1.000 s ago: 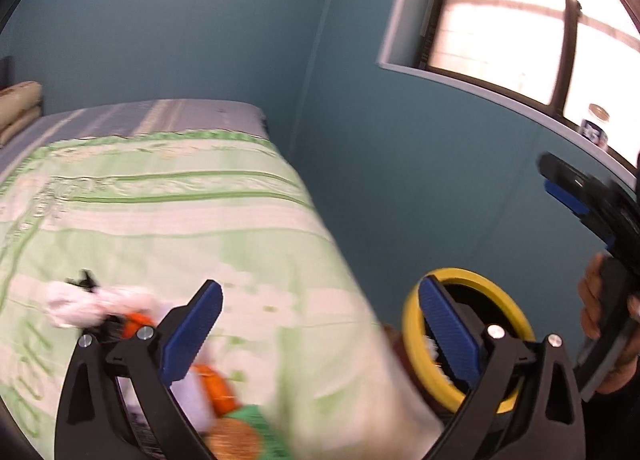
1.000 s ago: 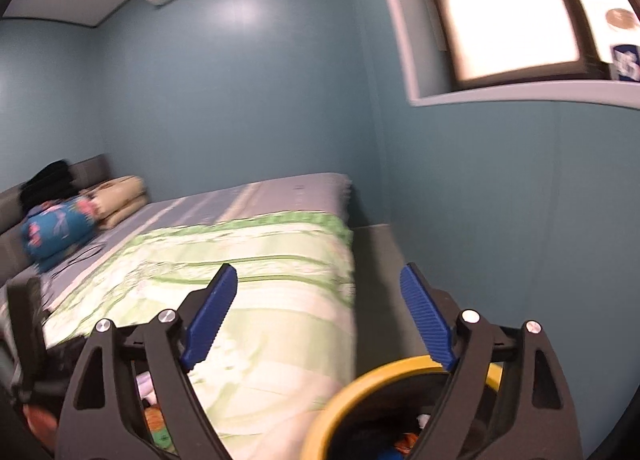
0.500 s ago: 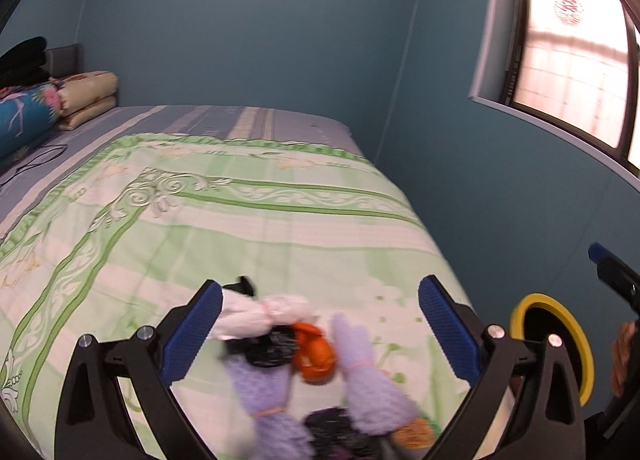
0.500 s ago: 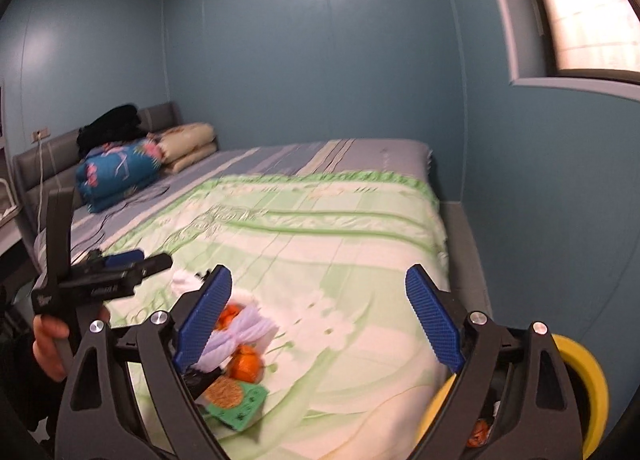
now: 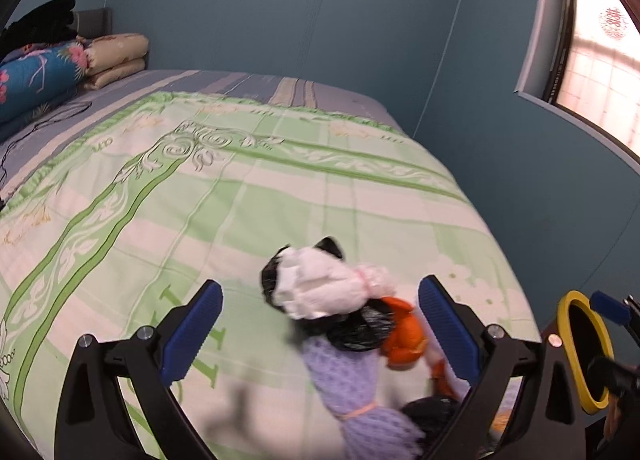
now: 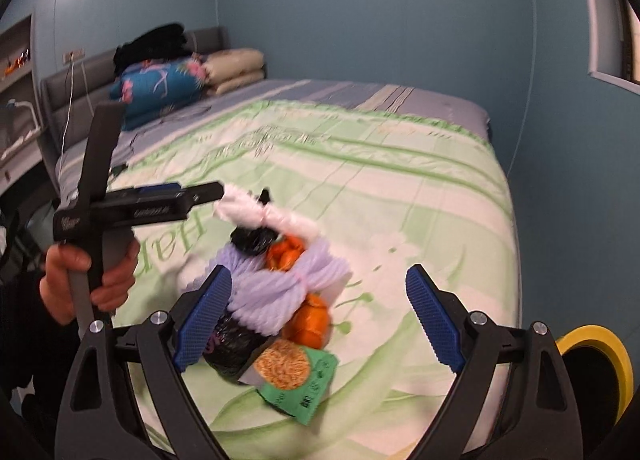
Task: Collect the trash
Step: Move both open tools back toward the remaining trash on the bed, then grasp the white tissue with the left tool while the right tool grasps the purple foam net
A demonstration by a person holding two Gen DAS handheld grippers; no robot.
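Note:
A pile of trash lies near the bed's foot corner: a white tissue bundle, black bags, orange peels, purple foam nets and a green snack packet. My left gripper is open, and the pile shows between its fingers, nearer the right one. My right gripper is open too, with the pile beside its left finger. A yellow-rimmed bin stands on the floor right of the bed. Nothing is gripped.
The green patterned quilt covers the bed. Folded bedding is stacked at the headboard. Blue walls close in behind and on the right, with a window. A hand holds the left gripper just left of the pile.
Both views have swung from the wall, window and bin down onto the bed. The trash pile now sits between the fingers of each gripper. Both stay open.

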